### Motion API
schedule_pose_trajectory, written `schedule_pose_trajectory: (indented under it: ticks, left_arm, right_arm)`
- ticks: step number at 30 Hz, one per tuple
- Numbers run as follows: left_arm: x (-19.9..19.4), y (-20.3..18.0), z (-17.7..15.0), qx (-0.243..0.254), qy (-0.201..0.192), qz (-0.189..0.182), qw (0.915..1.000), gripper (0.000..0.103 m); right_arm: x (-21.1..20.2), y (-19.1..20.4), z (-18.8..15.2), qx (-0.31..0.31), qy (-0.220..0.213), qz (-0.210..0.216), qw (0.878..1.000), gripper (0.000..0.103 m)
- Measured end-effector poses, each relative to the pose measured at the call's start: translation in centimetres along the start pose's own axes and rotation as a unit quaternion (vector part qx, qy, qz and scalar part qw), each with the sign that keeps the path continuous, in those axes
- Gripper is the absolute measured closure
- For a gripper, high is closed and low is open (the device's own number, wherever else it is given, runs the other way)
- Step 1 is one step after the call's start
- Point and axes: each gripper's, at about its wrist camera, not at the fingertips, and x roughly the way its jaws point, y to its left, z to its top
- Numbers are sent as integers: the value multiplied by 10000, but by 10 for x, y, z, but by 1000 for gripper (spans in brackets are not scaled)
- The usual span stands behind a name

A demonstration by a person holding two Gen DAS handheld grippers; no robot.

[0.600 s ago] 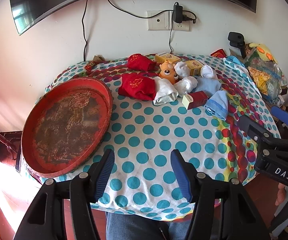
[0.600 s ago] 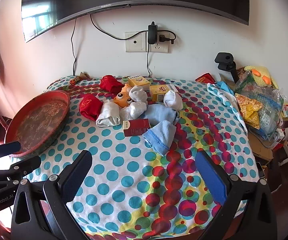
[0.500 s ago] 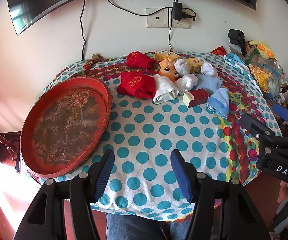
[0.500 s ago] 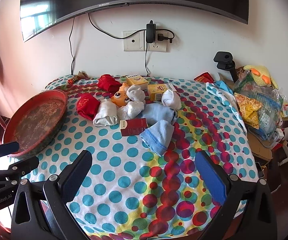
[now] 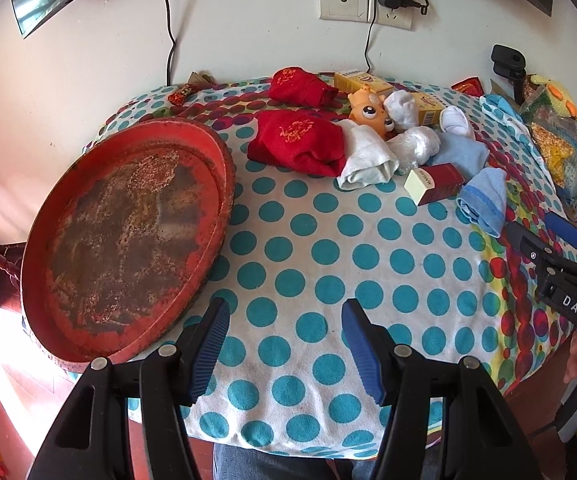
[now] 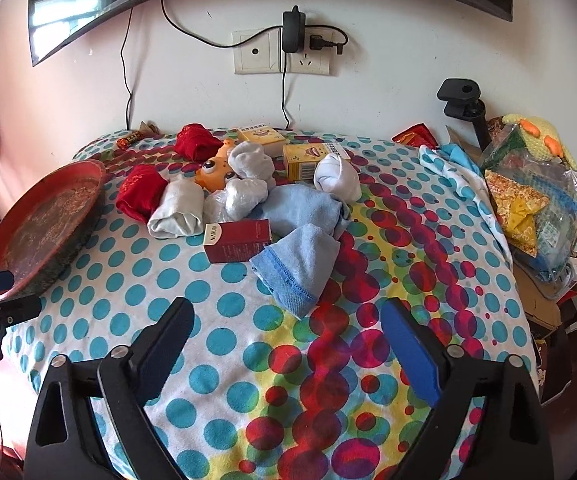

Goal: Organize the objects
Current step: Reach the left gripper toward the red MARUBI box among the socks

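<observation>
A pile of objects lies at the far middle of the dotted tablecloth: two red rolled cloths (image 5: 298,142), a white roll (image 5: 368,160), an orange toy (image 5: 370,110), yellow boxes (image 6: 308,158), a dark red box (image 6: 238,240), white socks (image 6: 338,178) and a light blue towel (image 6: 300,260). A worn round red tray (image 5: 128,236) sits at the left. My left gripper (image 5: 284,340) is open above the near edge, beside the tray. My right gripper (image 6: 288,340) is open, just short of the blue towel. Both hold nothing.
Bags of snacks and a knitted yellow toy (image 6: 536,184) crowd the right edge. A black clamp mount (image 6: 462,100) stands there too. A wall socket with a charger (image 6: 292,40) and a monitor hang behind. A small red wrapper (image 5: 182,94) lies at the far left.
Both grippers have moved forward toward the pile and tilted down a little; the objects look larger. Their jaws stay as wide as before. Nothing on the table has moved.
</observation>
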Motion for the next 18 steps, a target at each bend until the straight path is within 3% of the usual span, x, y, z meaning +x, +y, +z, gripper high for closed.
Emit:
schedule_pose_trajectory:
  ticks: [3, 7, 11, 14, 16, 18]
  left_arm:
    - [11, -1, 5, 27, 61, 38, 10000, 43]
    - [23, -11, 14, 202, 48, -3, 9998, 43]
    - [33, -34, 27, 685, -87, -127, 9975, 43]
    - [38, -53, 39, 1120, -217, -385, 9927, 43]
    - [41, -66, 47, 1472, -321, -692, 9862, 43]
    - [43, -79, 54, 1835, -413, -828, 9787, 43]
  right_arm:
    - [22, -8, 3, 175, 143, 106, 9997, 29]
    - [44, -13, 8, 239, 181, 159, 9994, 29]
    - [63, -14, 13, 239, 247, 174, 9993, 29]
    - [75, -17, 15, 285, 324, 283, 9987, 32]
    - [83, -19, 16, 319, 378, 429, 9979, 45]
    - [85, -20, 16, 312, 355, 502, 9976, 50]
